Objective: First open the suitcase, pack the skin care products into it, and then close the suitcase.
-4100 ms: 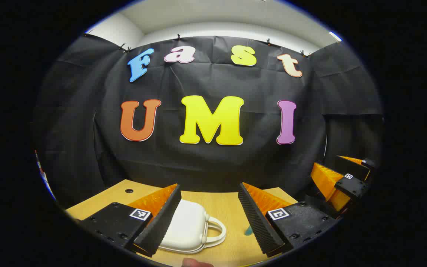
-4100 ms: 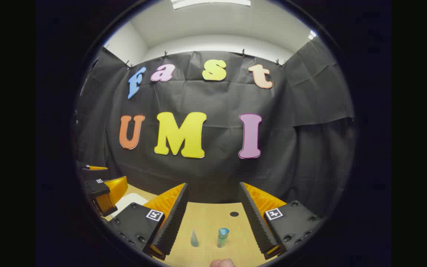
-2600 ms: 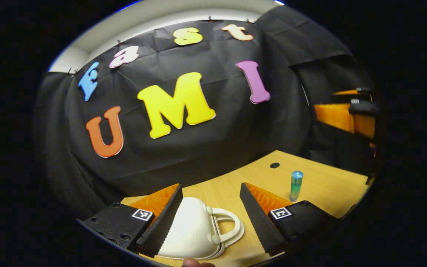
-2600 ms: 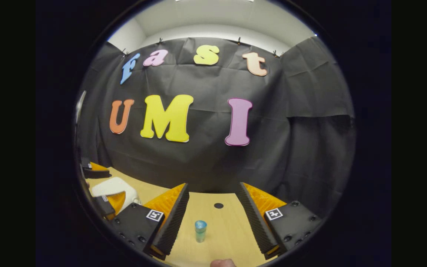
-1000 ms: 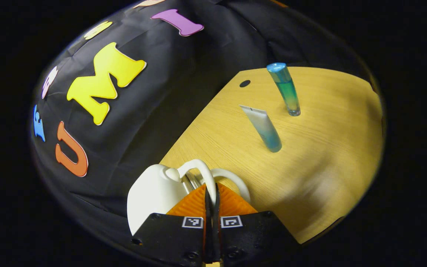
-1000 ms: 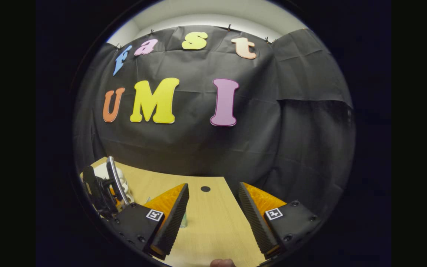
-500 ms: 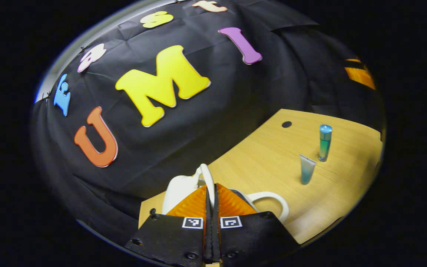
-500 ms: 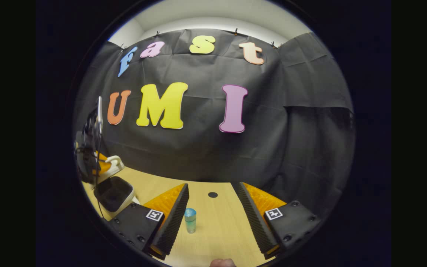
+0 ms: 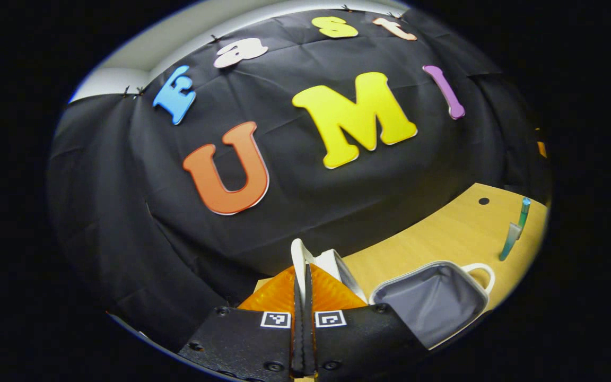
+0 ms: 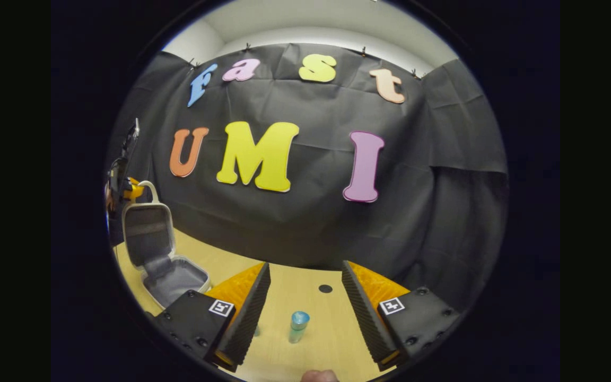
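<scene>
My left gripper (image 9: pixel 303 276) is pressed closed on the white handle (image 9: pixel 298 254) of the suitcase lid (image 9: pixel 337 265), the 2 fingers meeting on the thin loop that stands up between their tips. In the right gripper view the same lid (image 10: pixel 146 233) is raised nearly upright, its grey lining facing the tabletop (image 10: pixel 284 297), with my left gripper (image 10: pixel 125 188) at the handle on its top edge, against the black cloth wall (image 10: pixel 311 223).

The suitcase (image 9: pixel 433 300) lies open on the wooden tabletop (image 9: pixel 443 239). Its lower half is a white shell with a grey fabric inside and its own white handle (image 9: pixel 483 270) pointing away from the lid. In the right gripper view that lower half (image 10: pixel 175 278) sits just beside my right gripper's near finger.

My right gripper (image 10: pixel 303 305) is spread wide and holds nothing, hovering above the tabletop. Between its fingers stands a clear bottle with a blue cap (image 10: pixel 298 325), upright and untouched by either finger. A second, paler item is partly hidden behind the left-hand finger, too little of it showing to name.

In the left gripper view, 2 skin care items stand near the far edge of the tabletop, well apart from the suitcase: a blue-green tube (image 9: pixel 509 240) and, just behind it, the capped bottle (image 9: pixel 524 211). A small dark hole (image 9: pixel 483 201) marks the tabletop near them.
</scene>
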Tool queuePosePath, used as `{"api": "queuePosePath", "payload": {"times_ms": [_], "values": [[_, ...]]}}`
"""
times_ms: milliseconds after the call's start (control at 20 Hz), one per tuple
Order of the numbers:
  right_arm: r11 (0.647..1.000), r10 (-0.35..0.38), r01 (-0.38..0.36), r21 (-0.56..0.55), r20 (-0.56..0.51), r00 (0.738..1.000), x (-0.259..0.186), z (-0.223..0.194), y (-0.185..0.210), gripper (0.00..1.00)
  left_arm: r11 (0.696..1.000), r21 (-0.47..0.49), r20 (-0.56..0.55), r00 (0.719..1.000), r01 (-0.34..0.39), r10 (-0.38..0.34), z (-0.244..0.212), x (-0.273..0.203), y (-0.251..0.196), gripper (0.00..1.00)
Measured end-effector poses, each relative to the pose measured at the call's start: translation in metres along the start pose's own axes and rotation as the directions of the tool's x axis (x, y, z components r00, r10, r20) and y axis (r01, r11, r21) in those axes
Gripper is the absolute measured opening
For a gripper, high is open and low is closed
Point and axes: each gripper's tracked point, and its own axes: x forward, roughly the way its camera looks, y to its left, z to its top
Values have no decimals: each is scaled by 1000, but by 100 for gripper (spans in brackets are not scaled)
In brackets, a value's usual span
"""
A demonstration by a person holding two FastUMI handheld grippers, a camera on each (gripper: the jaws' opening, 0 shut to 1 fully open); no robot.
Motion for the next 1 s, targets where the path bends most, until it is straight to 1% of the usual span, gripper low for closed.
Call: {"api": "queuePosePath", "payload": {"times_ms": [200, 300, 400, 450, 550, 600, 700, 800, 850, 950, 1000], "values": [[999, 12, -12, -37, 0, 1000, 0, 9, 20, 81, 996, -86, -43, 999, -33, 30, -61, 11, 50, 2], [999, 12, -12, -53, -6, 1000, 3, 13, 31, 81, 986, -157, -106, 994, -54, 37, -113, 26, 70, 3], [998, 0, -2, -61, -24, 1000, 6, 13, 41, 80, 974, -221, -154, 988, -52, 18, -150, 45, 77, 3], [997, -7, 4, -72, -38, 999, 7, 14, 49, 80, 961, -274, -200, 980, -47, -9, -185, 58, 77, 3], [996, -17, 12, -91, -48, 999, 8, 13, 56, 80, 937, -346, -273, 960, -47, -53, -232, 76, 68, 3], [995, -21, 15, -94, -57, 998, 9, 12, 59, 80, 918, -393, -320, 944, -58, -78, -258, 76, 61, 3], [996, -23, 16, -91, -75, 997, 11, 10, 65, 80, 886, -460, -347, 931, -60, -117, -280, 77, 52, 3], [996, -27, 19, -86, -87, 996, 12, 9, 69, 80, 863, -499, -348, 929, -73, -123, -289, 84, 49, 3], [996, -25, 17, -84, -91, 996, 13, 10, 72, 80, 856, -512, -343, 931, -73, -126, -292, 84, 46, 5], [996, -14, 6, -87, -89, 996, 14, 11, 81, 80, 854, -516, -341, 931, -70, -129, -293, 81, 47, 10], [997, -5, -3, -83, -87, 996, 14, 12, 85, 80, 867, -489, -367, 924, -97, -103, -298, 80, 53, 16]]}}
